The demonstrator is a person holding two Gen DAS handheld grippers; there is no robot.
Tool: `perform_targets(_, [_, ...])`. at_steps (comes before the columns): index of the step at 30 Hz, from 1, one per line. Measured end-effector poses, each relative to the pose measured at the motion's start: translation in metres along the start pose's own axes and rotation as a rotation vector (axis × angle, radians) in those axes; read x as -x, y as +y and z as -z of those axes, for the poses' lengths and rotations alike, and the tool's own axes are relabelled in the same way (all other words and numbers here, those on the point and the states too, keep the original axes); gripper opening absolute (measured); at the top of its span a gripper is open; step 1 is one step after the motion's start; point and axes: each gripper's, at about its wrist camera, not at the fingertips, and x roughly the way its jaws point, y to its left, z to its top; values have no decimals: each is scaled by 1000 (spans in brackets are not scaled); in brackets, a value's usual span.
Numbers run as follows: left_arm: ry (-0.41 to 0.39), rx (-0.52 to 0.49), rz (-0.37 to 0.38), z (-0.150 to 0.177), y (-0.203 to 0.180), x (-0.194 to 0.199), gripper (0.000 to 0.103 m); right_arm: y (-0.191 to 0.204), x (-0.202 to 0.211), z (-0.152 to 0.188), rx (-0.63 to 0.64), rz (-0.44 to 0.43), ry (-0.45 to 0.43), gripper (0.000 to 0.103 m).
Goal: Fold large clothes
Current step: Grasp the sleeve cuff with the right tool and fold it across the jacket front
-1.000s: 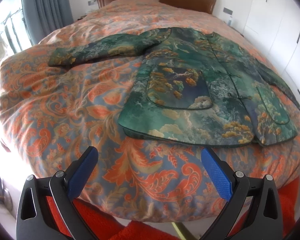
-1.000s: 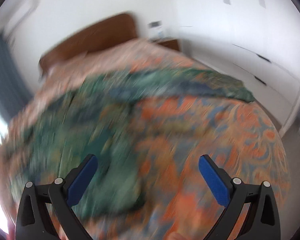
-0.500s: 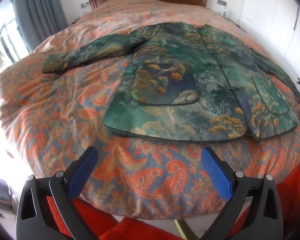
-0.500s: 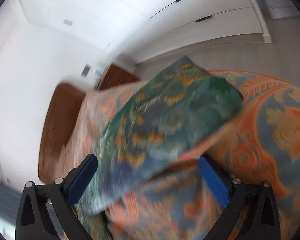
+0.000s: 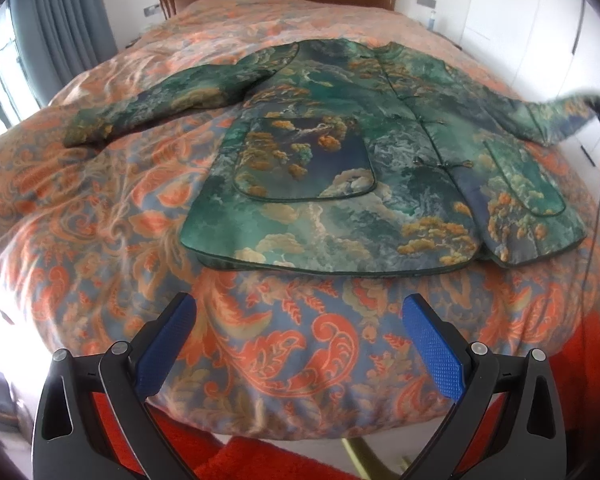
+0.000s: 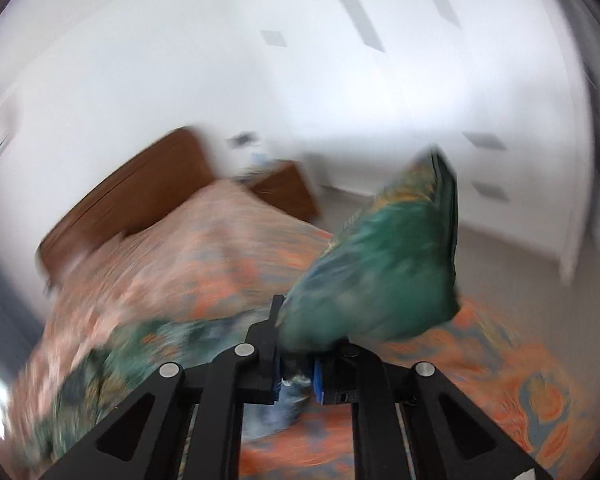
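Two grippers: the right gripper (image 6: 296, 368) is clamped on the green patterned jacket's (image 5: 340, 152) sleeve cuff (image 6: 380, 272), lifted off the orange paisley bedspread (image 5: 100, 208); the left gripper (image 5: 300, 344) is held wide near the bed's foot edge.

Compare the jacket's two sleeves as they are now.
The left-side sleeve lies flat on the bedspread; the other sleeve is lifted off it. No gripper touches the first; the right gripper is shut on the second's cuff. Both share the same green landscape print.
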Motion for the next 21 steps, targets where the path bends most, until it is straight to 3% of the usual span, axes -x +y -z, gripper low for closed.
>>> perform_targets(4, [-21, 2, 12, 5, 5, 8, 103, 107, 20, 9, 257, -135, 2, 11])
perform_targets(9, [-48, 44, 11, 12, 25, 19, 103, 206, 18, 62, 486, -247, 105, 11])
perform_targets(15, [-52, 100, 6, 20, 47, 22, 103, 259, 13, 145, 644, -276, 287, 10])
perform_targets(21, [-57, 117, 14, 22, 52, 23, 102, 262, 1, 205, 769, -238, 406, 10])
